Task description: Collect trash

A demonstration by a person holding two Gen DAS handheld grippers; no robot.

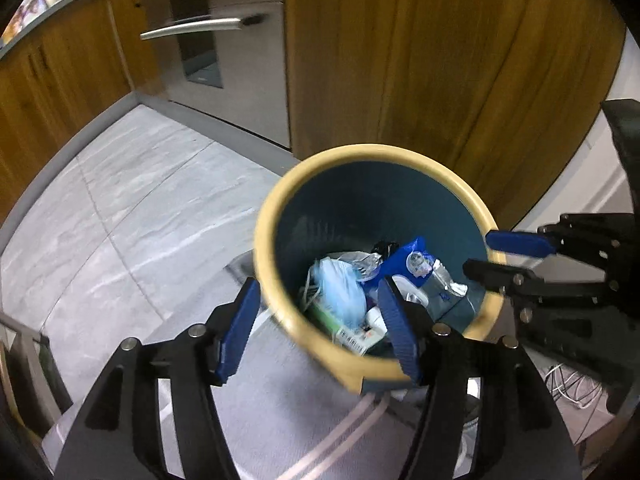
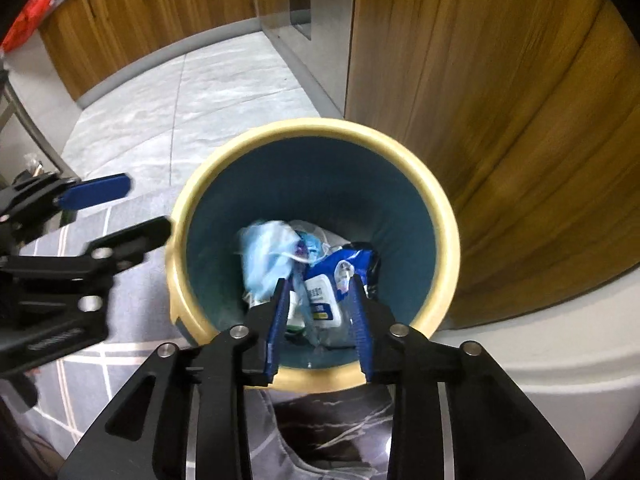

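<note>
A round bin with a yellow rim [image 1: 272, 216] [image 2: 440, 208] and a teal inside stands on the floor. In it lie a light blue face mask [image 1: 340, 292] [image 2: 268, 256], a blue and white wrapper [image 1: 408, 260] [image 2: 344, 260], a white labelled packet [image 2: 320, 300] and other scraps. My left gripper [image 1: 318, 312] [image 2: 148, 208] is open and empty; it straddles the bin's near rim, one finger outside and one over the inside. Above the bin's mouth my right gripper [image 2: 320, 304] [image 1: 492, 256] hangs open, pressing on nothing, with the trash showing below between its fingers.
A wooden cabinet wall [image 1: 440, 60] rises right behind the bin. A steel appliance with a bar handle [image 1: 200, 26] stands to the left. The floor is grey stone tile [image 1: 140, 184], with a striped grey rug [image 1: 304, 432] under me. White cables [image 1: 572, 384] lie at the right.
</note>
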